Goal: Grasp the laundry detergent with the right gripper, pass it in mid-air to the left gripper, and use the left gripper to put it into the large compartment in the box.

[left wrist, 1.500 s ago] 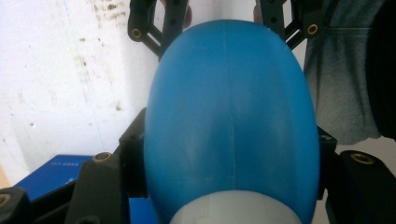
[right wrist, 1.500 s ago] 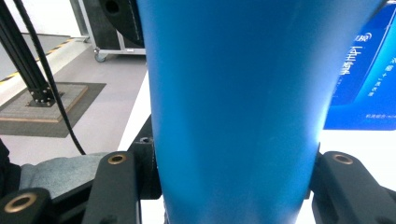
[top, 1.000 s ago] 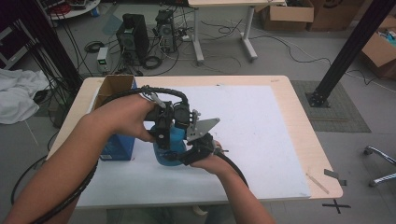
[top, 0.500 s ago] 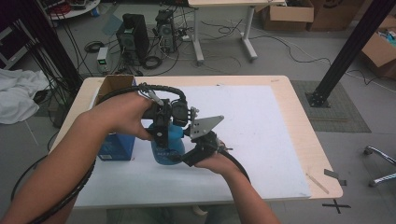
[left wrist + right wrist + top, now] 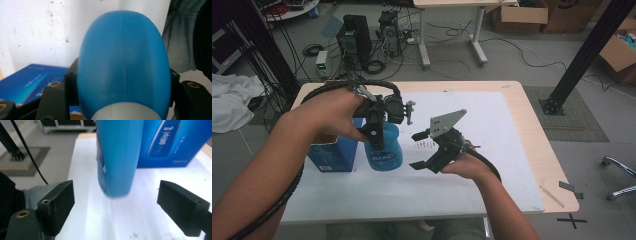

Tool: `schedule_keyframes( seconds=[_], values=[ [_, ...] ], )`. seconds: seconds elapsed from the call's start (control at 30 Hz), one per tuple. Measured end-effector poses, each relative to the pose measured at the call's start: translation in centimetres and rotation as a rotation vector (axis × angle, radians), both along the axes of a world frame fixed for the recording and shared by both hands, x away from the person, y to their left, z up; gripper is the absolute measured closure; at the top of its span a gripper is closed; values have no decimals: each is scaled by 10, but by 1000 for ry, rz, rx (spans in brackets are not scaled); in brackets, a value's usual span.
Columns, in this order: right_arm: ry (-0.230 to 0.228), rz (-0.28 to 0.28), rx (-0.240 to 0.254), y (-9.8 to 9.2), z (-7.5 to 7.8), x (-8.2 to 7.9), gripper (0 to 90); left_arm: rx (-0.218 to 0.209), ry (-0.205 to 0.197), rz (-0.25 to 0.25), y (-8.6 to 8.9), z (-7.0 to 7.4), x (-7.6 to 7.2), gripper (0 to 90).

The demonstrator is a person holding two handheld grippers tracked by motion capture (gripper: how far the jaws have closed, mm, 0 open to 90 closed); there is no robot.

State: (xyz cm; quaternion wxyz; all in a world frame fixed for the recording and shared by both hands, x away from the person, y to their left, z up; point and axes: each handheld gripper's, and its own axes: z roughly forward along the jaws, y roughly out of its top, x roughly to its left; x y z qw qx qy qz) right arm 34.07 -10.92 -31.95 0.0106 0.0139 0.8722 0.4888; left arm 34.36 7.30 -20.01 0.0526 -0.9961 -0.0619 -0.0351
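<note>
Blue bottle (image 5: 383, 150) is clamped between left gripper (image 5: 377, 137) jaws; right gripper (image 5: 421, 150), jaws just opening, stands beside it, empty.

Right gripper (image 5: 421, 150) opened and left the blue bottle (image 5: 384, 150) (now apart)

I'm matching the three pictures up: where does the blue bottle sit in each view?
High view: the bottle is left of centre, its top clamped in the left gripper.
Left gripper view: it bulges up the middle, between the jaws.
Right gripper view: its lower body hangs top centre, ahead of the open jaws.
Shared landmark: the blue box beside the bottle.
</note>
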Motion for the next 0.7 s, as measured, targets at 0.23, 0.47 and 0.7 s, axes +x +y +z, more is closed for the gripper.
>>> schedule_keyframes(
  seconds=[0.23, 0.47, 0.7],
  values=[
    [-13, 12, -183, -12, 22, -2, 47, 1, 4, 97, 17, 20, 11, 386],
    [-19, 24, -409, -17, 31, -4, 0, -20, 11, 275, 41, 47, 26, 386],
    [-1, 42, -515, -26, 32, -3, 0, -53, 17, 521, 67, 73, 41, 385]
  ],
)
